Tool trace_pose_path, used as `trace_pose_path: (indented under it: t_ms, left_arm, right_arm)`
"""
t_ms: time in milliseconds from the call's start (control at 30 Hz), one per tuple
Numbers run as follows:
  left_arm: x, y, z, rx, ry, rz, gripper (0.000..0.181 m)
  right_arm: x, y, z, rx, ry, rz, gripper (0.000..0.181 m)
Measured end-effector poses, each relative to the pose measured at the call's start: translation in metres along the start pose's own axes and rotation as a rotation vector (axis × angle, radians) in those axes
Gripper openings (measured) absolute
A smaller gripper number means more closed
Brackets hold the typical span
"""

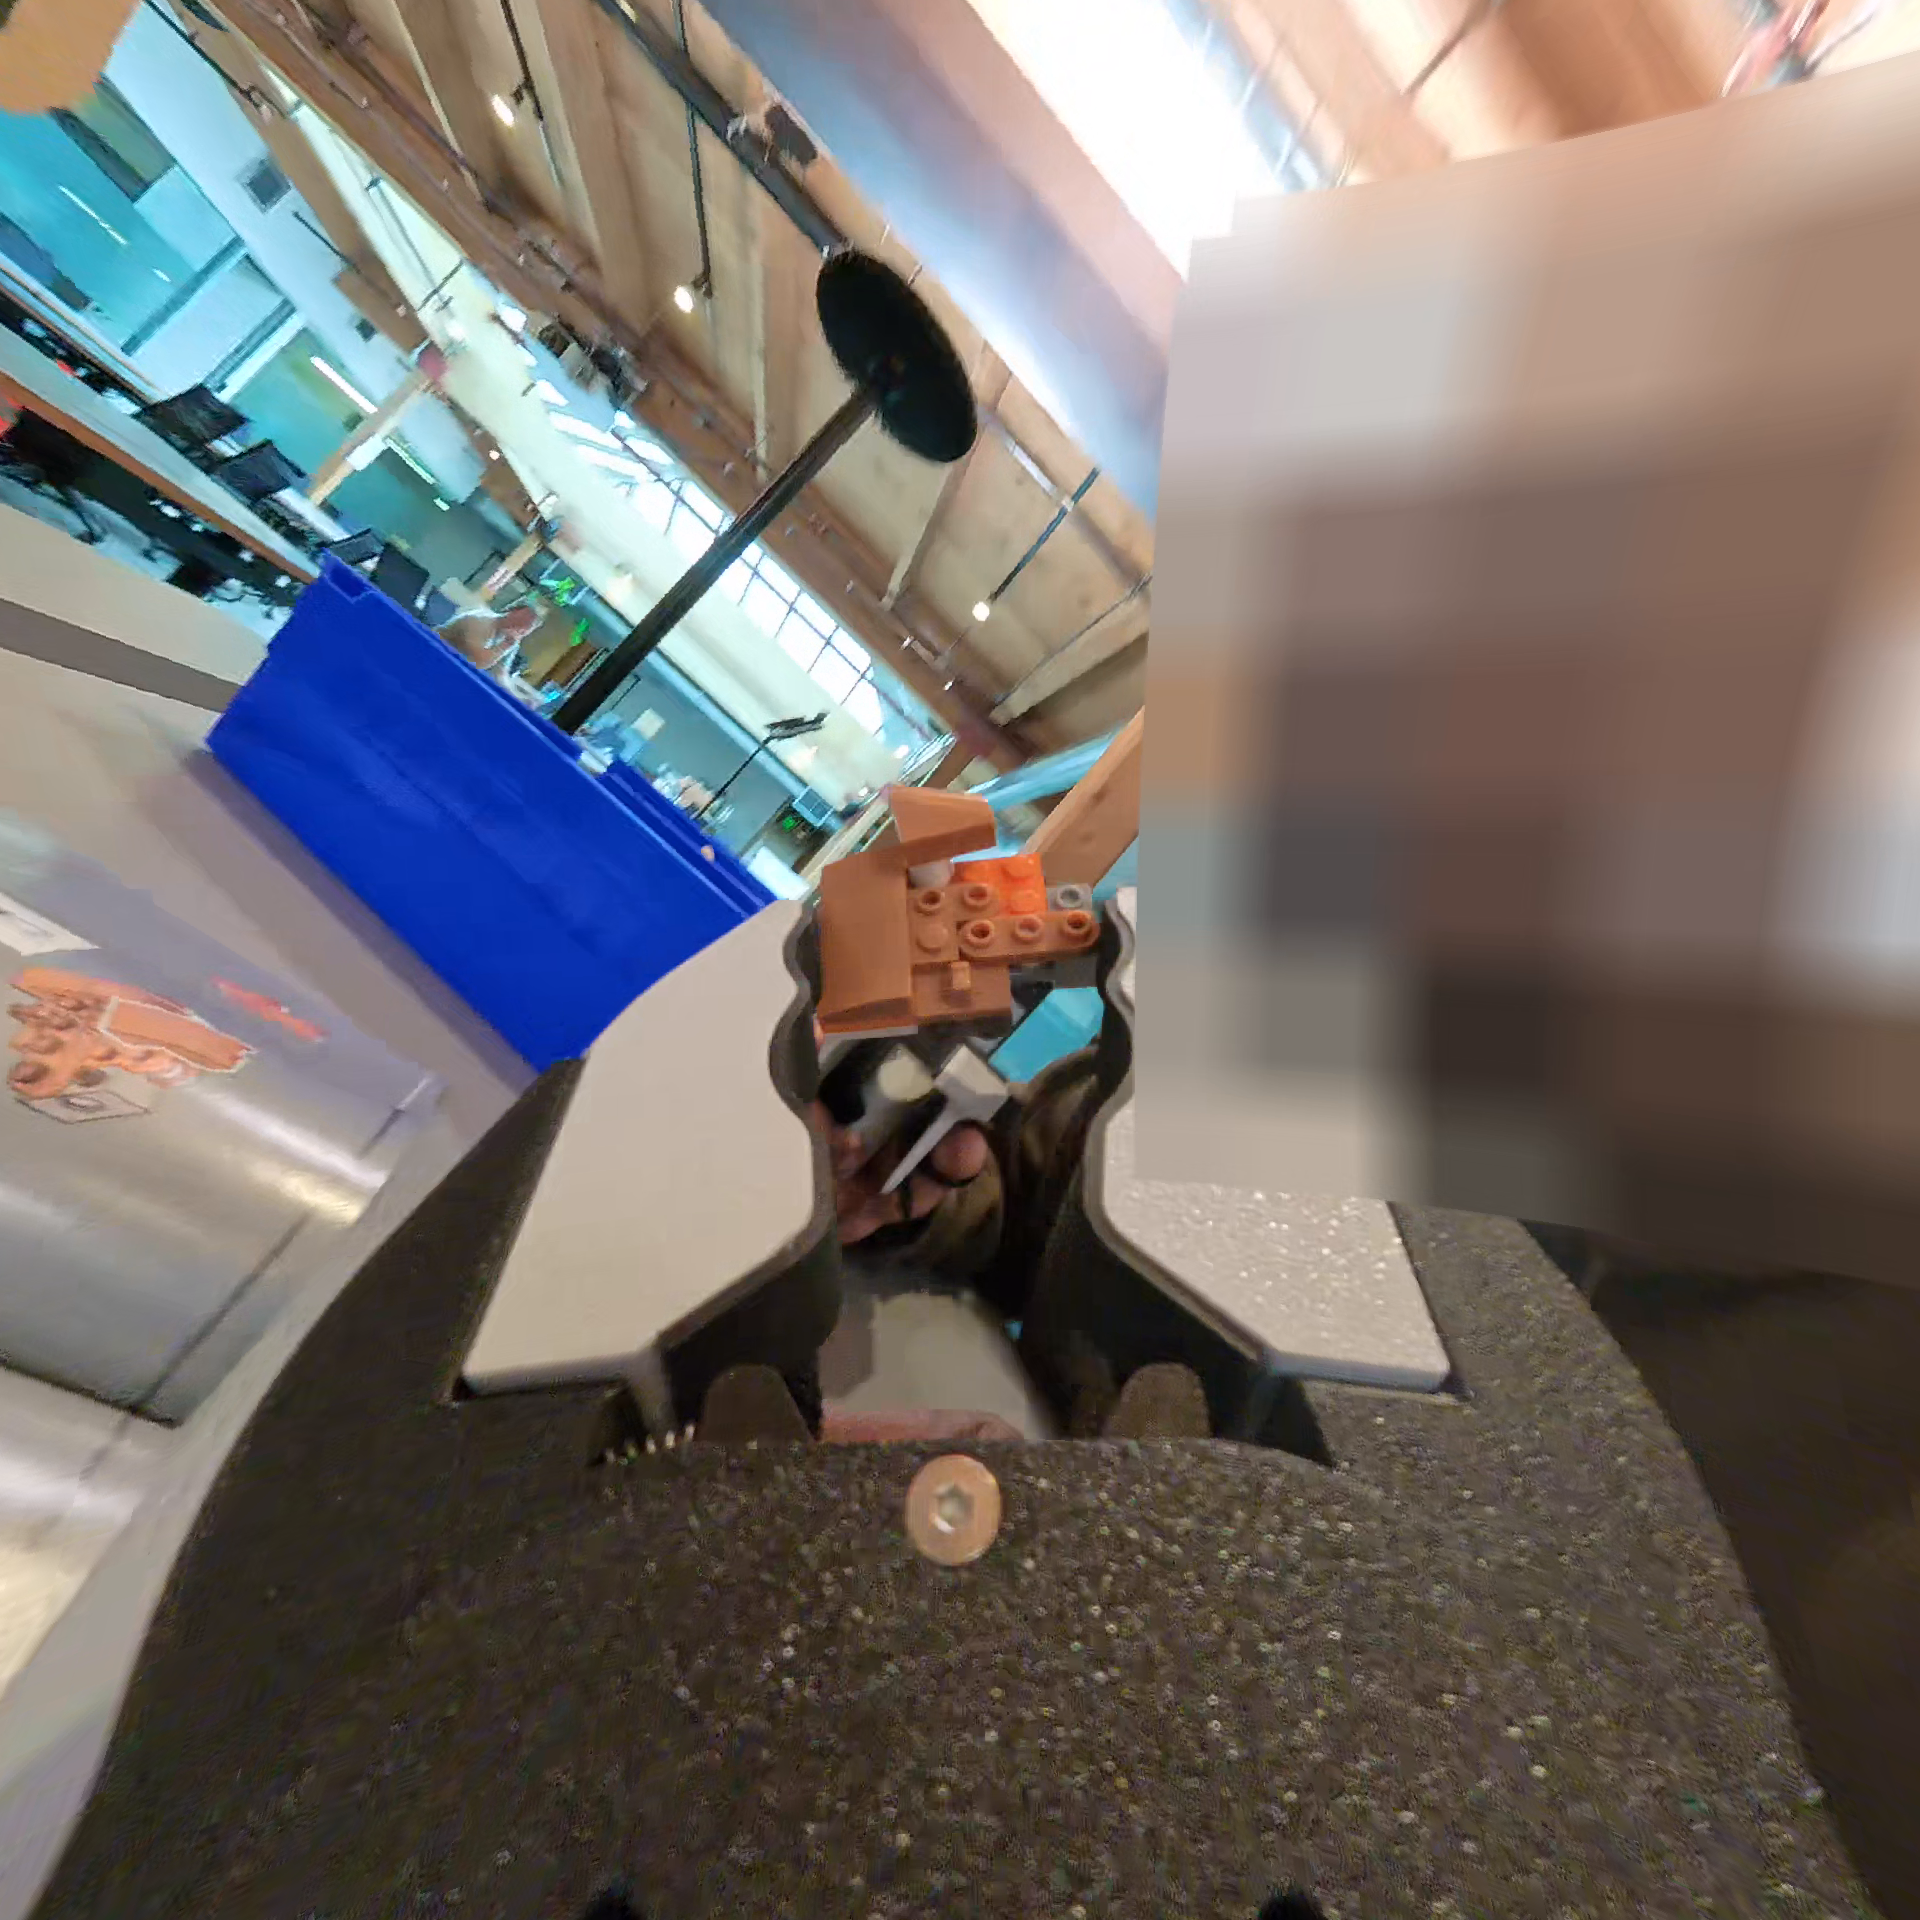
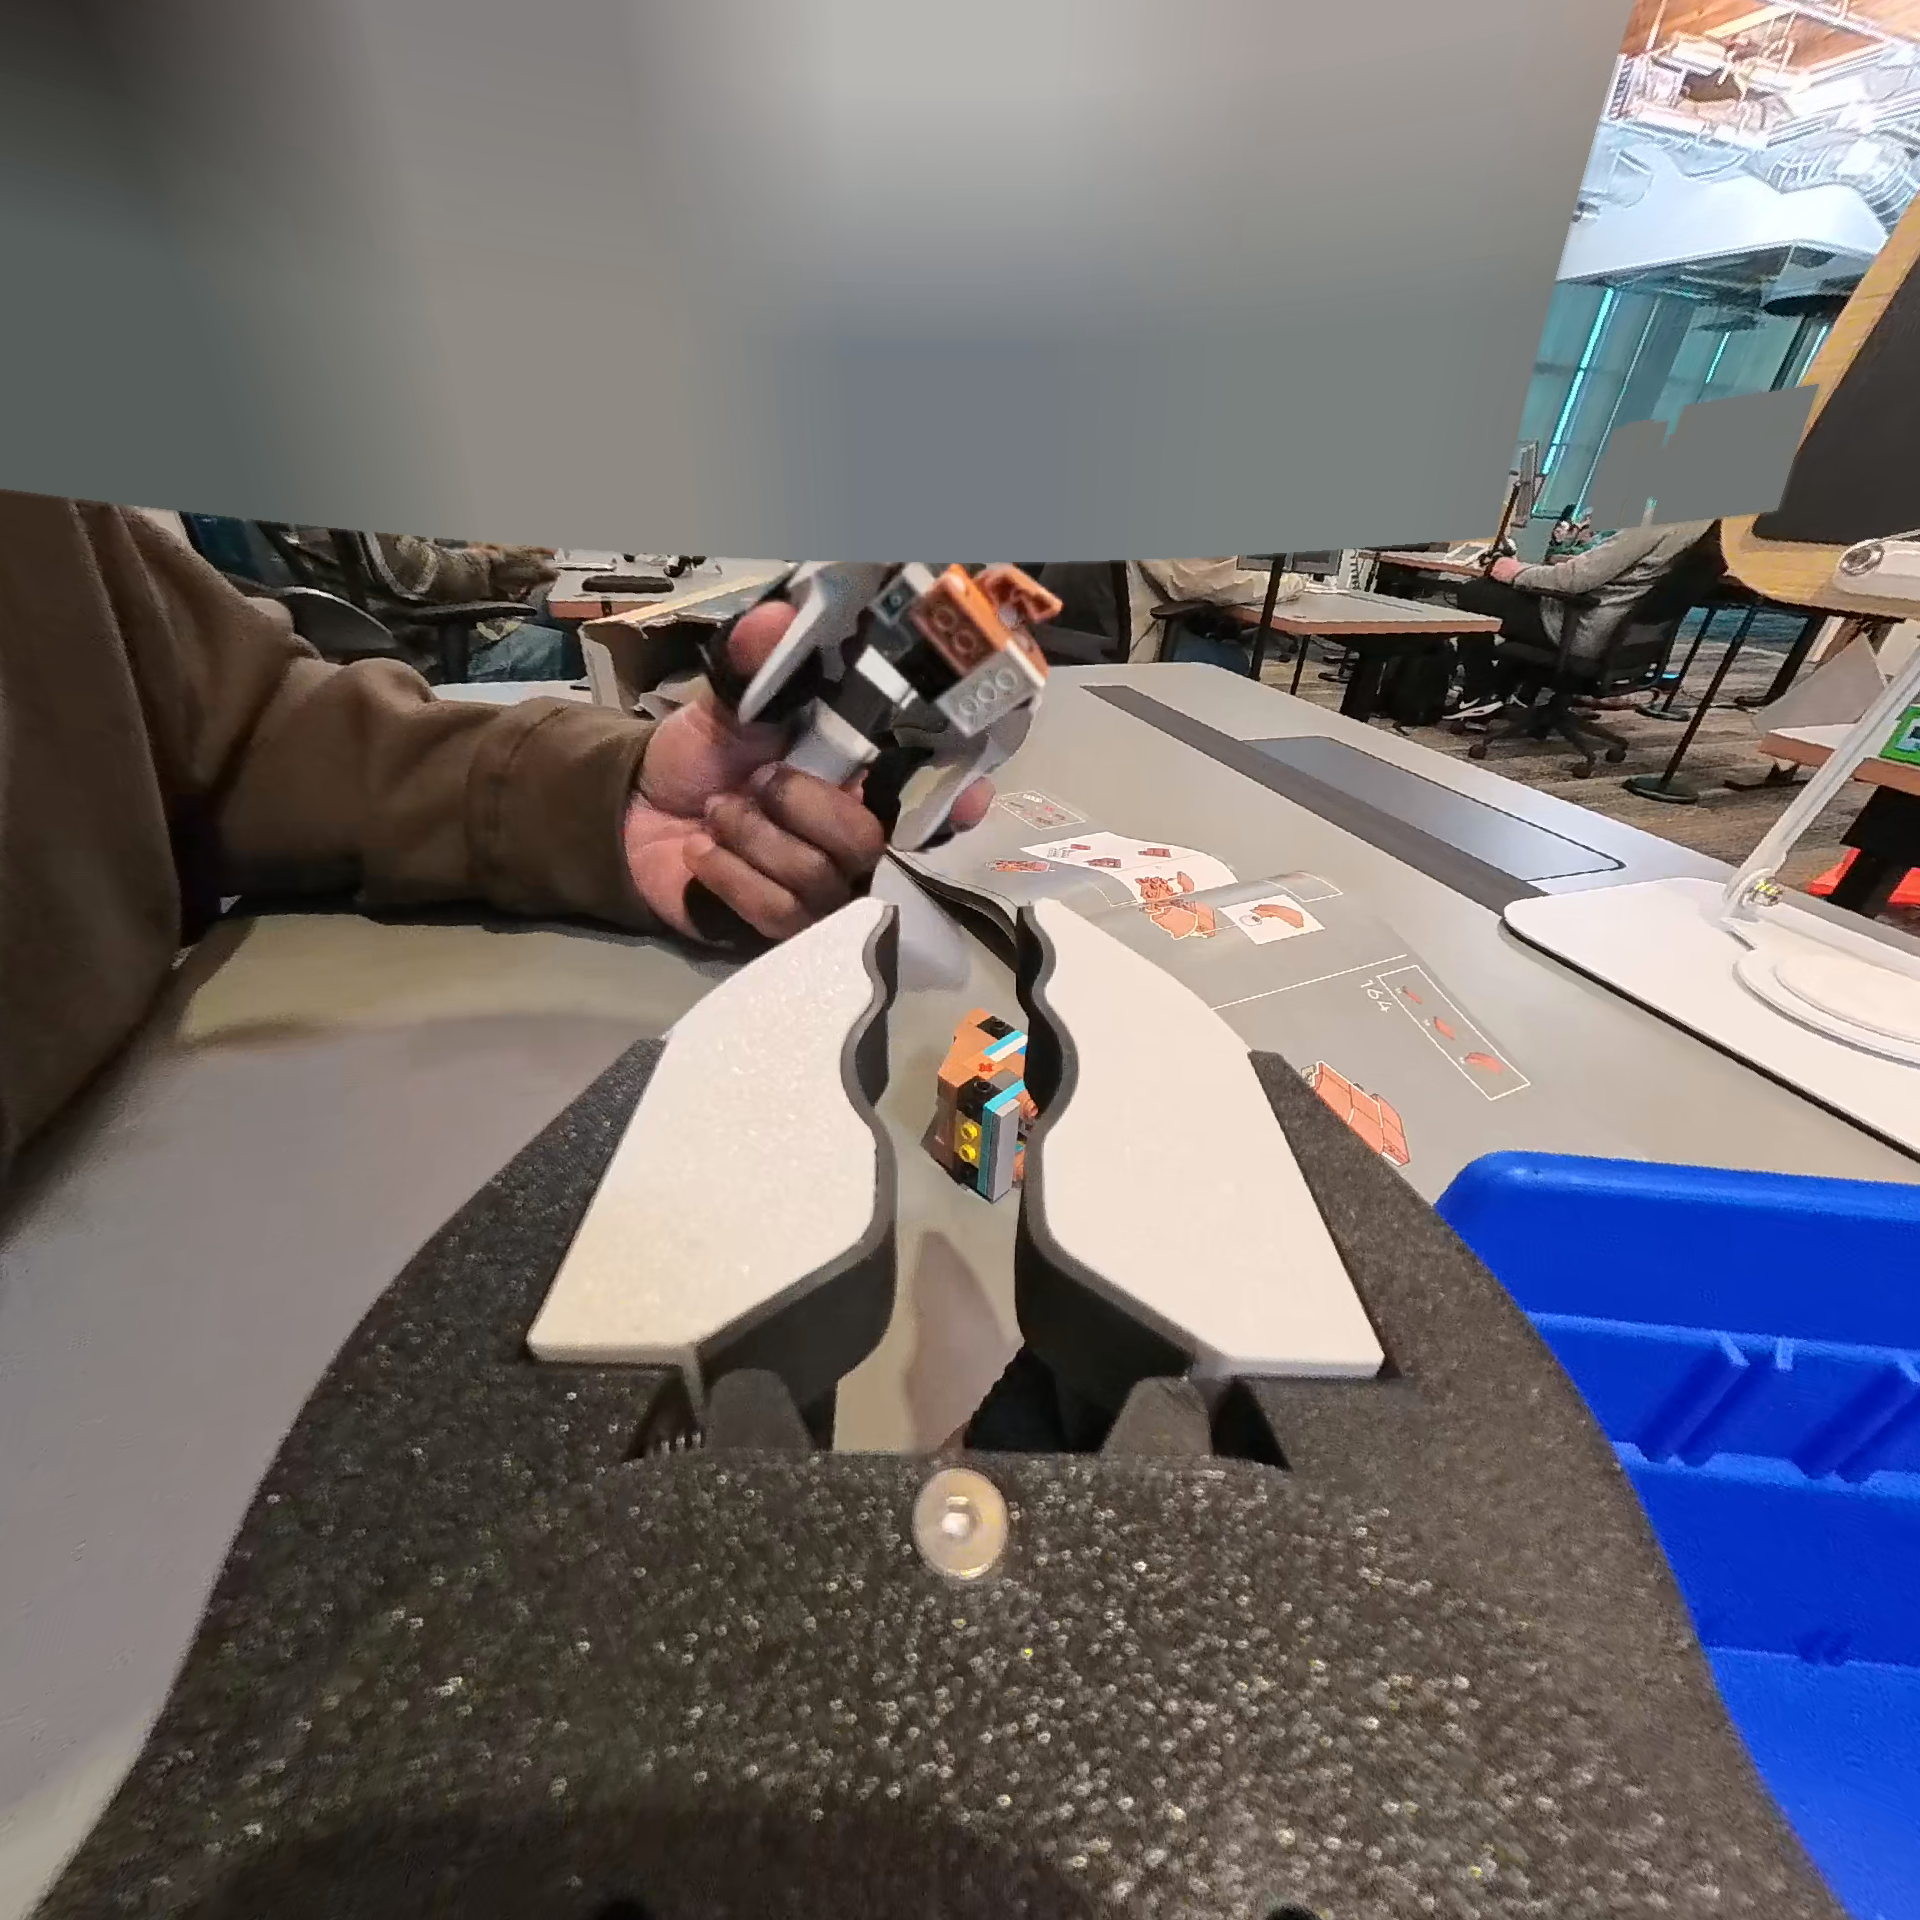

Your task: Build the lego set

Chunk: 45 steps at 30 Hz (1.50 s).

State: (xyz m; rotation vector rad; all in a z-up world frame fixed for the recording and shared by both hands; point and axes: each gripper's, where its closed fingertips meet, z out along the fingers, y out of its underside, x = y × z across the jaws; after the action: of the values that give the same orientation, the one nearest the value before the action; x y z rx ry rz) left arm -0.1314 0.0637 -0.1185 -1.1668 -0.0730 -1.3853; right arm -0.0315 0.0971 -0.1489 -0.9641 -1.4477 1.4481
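My left gripper point(image 1: 954, 935) is shut on an orange and brown lego assembly point(image 1: 935, 925) with studs on top and grey, black and white parts below. It is held up in the air, tilted toward the ceiling. The right wrist view shows the same gripper point(image 2: 914, 675) in a hand, with the assembly point(image 2: 982, 623) well above the table. My right gripper point(image 2: 958, 920) is narrowly open and empty, low over the table. A second small lego assembly point(image 2: 982, 1101), orange, black, teal and yellow, lies on the table in the gap between its fingers, close to the right finger.
An open instruction booklet point(image 2: 1195, 914) lies on the grey table point(image 2: 416, 1091) beyond my right gripper, and also shows in the left wrist view point(image 1: 114, 1039). A blue bin point(image 2: 1714, 1455) stands at the right, near. A white stand base point(image 2: 1662, 956) is far right. A brown sleeve point(image 2: 312, 779) crosses the left. There is about 12 centimeters between the tips of the two grippers.
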Motion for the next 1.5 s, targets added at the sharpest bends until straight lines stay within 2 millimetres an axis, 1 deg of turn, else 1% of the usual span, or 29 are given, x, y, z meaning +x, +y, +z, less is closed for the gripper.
trace_pose_path:
  t_ms: [133, 400, 700, 833, 1300, 1500]
  left_arm:
    - [0.000, -0.002, 0.000, 0.042, 0.027, -0.055, 0.051]
    - [0.000, -0.007, -0.003, 0.086, 0.058, -0.110, 0.051]
    - [0.011, -0.024, -0.009, 0.225, 0.188, -0.217, 0.051]
    - [0.016, -0.028, -0.011, 0.262, 0.227, -0.238, 0.051]
    - [0.018, -0.024, -0.008, 0.235, 0.229, -0.230, 0.051]
    - [0.019, -0.016, -0.003, 0.183, 0.210, -0.199, 0.051]
  right_arm:
    - [0.000, 0.000, 0.000, -0.001, 0.000, 0.000, 0.021]
    - [0.000, 0.000, -0.001, 0.000, -0.002, 0.003, 0.021]
    - [0.001, 0.001, -0.001, -0.001, -0.003, 0.005, 0.021]
    - [0.000, 0.001, -0.001, -0.001, -0.003, 0.005, 0.021]
    - [0.000, 0.001, -0.001, -0.001, -0.005, 0.006, 0.021]
    - [0.000, 0.001, -0.001, -0.001, -0.007, 0.007, 0.021]
